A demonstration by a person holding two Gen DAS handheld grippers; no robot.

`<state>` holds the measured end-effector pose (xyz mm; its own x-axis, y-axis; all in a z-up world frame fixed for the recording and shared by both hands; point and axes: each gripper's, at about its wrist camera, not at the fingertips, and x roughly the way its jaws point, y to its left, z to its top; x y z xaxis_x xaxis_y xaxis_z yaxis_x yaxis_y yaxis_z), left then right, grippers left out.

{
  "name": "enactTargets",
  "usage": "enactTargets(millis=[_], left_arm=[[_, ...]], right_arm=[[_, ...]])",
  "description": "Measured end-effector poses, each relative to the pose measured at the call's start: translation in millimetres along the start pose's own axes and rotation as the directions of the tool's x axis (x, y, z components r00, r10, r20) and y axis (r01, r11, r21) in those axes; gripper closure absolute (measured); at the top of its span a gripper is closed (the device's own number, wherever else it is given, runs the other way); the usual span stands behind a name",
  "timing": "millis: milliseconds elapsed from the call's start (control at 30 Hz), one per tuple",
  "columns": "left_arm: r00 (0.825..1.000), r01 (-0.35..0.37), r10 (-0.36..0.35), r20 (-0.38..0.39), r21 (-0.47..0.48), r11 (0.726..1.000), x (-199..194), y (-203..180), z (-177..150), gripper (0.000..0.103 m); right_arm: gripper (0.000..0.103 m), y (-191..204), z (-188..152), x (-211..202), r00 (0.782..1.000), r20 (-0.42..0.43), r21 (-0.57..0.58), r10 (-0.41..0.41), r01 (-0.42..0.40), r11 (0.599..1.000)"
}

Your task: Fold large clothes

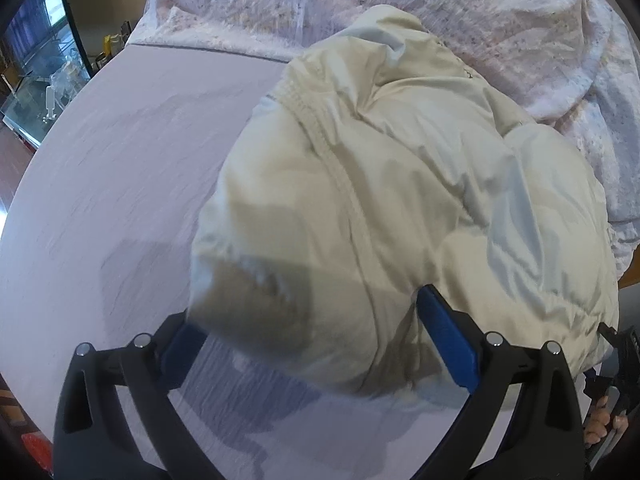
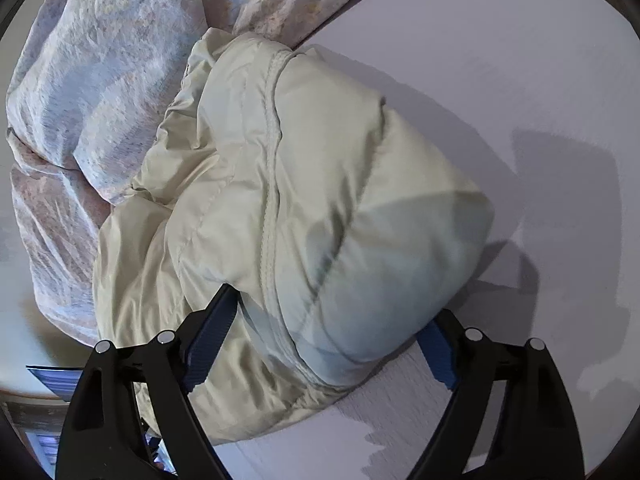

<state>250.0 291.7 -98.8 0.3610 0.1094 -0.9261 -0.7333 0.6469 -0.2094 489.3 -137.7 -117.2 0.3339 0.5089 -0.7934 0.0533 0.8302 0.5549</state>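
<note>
The cream padded jacket (image 1: pixel 400 200) lies bundled on the bed (image 1: pixel 120 160), beside a rumpled quilt (image 1: pixel 440 12). Both the left tool (image 1: pixel 304 340) and right tool (image 2: pixel 332 344) are held spread astride its puffy near end, apparently so that the thick bulk can be gathered for a fold.

You see a cream puffer jacket (image 1: pixel 400 184), a pale lilac sheet (image 1: pixel 120 184), and a white quilt (image 1: pixel 500 20) mottled pink and grey.

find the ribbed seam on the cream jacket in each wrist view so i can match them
Left wrist: ribbed seam runs from upper centre down the middle of the cream jacket.
Right wrist: seam runs top to bottom, centre-left.
Shared landmark: patterned quilt behind the jacket.
</note>
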Motion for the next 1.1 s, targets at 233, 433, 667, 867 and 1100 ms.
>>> enactTargets(millis=[233,433,667,867,1100], left_arm=[[0.999,0.042,-0.041,0.002,-0.031,0.999,8,0,10,0.01],[0.997,0.077,-0.077,0.024,-0.024,0.997,4,-9,14,0.038],[0.994,0.095,-0.093,0.059,-0.038,0.995,-19,-10,17,0.072],[0.99,0.105,-0.103,0.097,-0.011,0.994,-51,2,16,0.075],[0.991,0.102,-0.101,0.089,-0.005,0.995,-78,41,-19,0.075]], right_arm=[[0.024,-8,-3,15,0.999,0.014,0.069,0.032,-0.033,0.997],[0.052,-1,-10,11,0.998,0.052,0.062,0.038,-0.041,0.997],[0.076,14,-21,-8,0.993,0.097,0.033,0.061,-0.064,0.997],[0.078,12,-31,-24,0.994,0.066,0.022,0.093,-0.095,0.995],[0.078,-12,-80,-42,0.991,-0.03,0.001,0.132,-0.132,0.991]])
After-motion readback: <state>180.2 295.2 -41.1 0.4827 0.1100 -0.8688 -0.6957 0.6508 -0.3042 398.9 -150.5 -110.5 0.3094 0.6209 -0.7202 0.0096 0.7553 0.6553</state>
